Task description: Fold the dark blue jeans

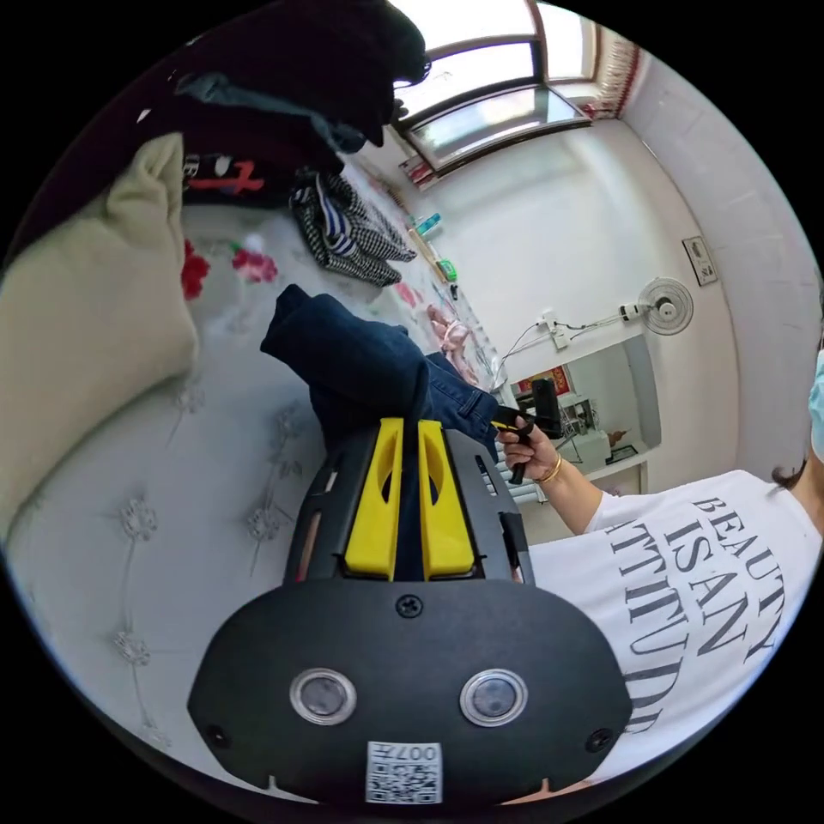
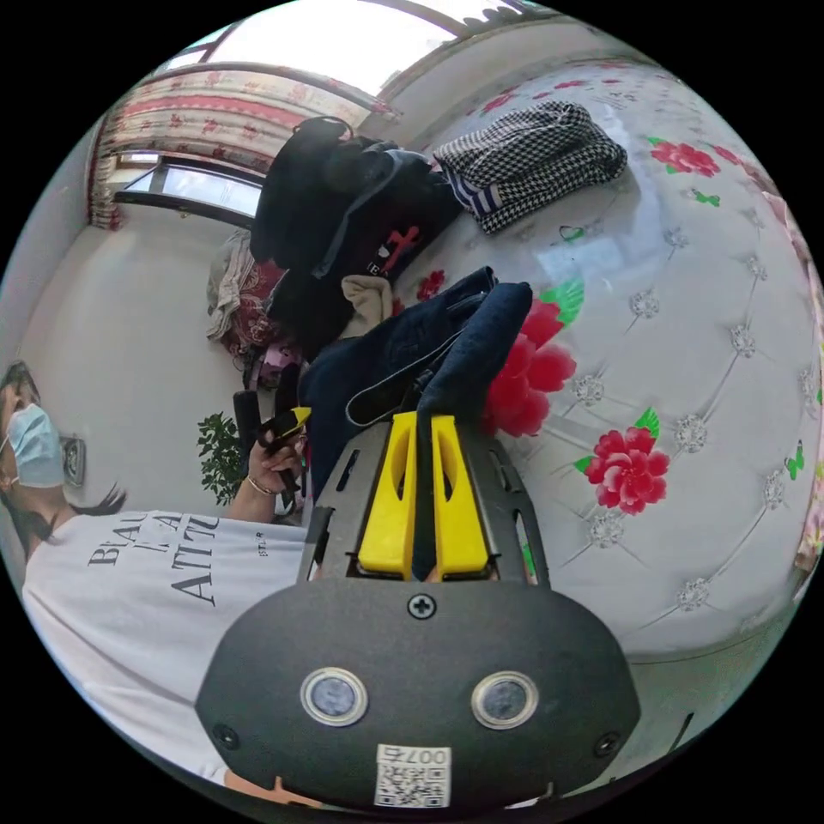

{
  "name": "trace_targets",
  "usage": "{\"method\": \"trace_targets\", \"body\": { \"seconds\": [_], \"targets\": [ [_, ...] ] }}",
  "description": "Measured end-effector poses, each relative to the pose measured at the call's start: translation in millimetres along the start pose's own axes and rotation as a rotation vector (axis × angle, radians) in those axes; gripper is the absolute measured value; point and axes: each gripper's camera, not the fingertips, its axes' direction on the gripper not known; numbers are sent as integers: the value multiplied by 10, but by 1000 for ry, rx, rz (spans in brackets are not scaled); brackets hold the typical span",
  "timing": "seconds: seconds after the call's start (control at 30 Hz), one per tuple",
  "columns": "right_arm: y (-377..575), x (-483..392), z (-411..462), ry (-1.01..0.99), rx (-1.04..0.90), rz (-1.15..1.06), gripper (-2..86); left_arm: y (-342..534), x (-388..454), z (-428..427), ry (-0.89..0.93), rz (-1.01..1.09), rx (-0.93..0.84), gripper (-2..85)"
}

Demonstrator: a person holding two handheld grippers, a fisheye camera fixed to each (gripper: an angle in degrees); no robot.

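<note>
Denim pinched at both ends, held up off the bed. Left gripper: yellow jaws nearly together, a fold of the dark blue jeans clamped between them; cloth runs away from the tips and drapes toward the quilted bedspread. Right gripper: jaws likewise closed on a dark fold of the same jeans, seam piping visible just past the tips.

In the left gripper view the other gripper sits at the far edge of the denim, in the person's hand. So the span between the two grips looks like one edge of the garment; waistband or hem, cannot say, the bunching hides it.

Key relation: jeans hang between the grippers, bulk toward the bed, neither grip nearer to it. Next move probably needs both hands travelling together to lay the length flat on the bedspread, short of the houndstooth garment and the dark clothes pile.
</note>
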Motion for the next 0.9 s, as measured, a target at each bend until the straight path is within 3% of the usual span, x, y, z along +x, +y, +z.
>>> {"method": "trace_targets", "body": {
  "seconds": [0.17, 0.37, 0.47, 0.6, 0.77, 0.9],
  "targets": [
    [-415, -290, -224, 29, 109, -73, 2, -464, 259, -118, -14, 123, 38, 8],
    [-1551, -740, -993, 180, 316, -250, 4, -1786, 868, 36, -98, 340, 98, 23],
    [-2248, -842, -1274, 262, 421, -293, 9, -2587, 1207, 193, -221, 425, 158, 37],
    [-3040, -292, -1251, 308, 529, -90, 34, -3410, 996, 778, -534, 314, 104, 69],
    [-2766, 523, -787, 446, 440, 9, 67, -2979, 330, 1261, -620, 256, -17, 74],
    [-1775, 1248, -745, 776, 380, 134, 83, -1904, -108, 1434, -700, 226, -152, 65]
  ]
}}
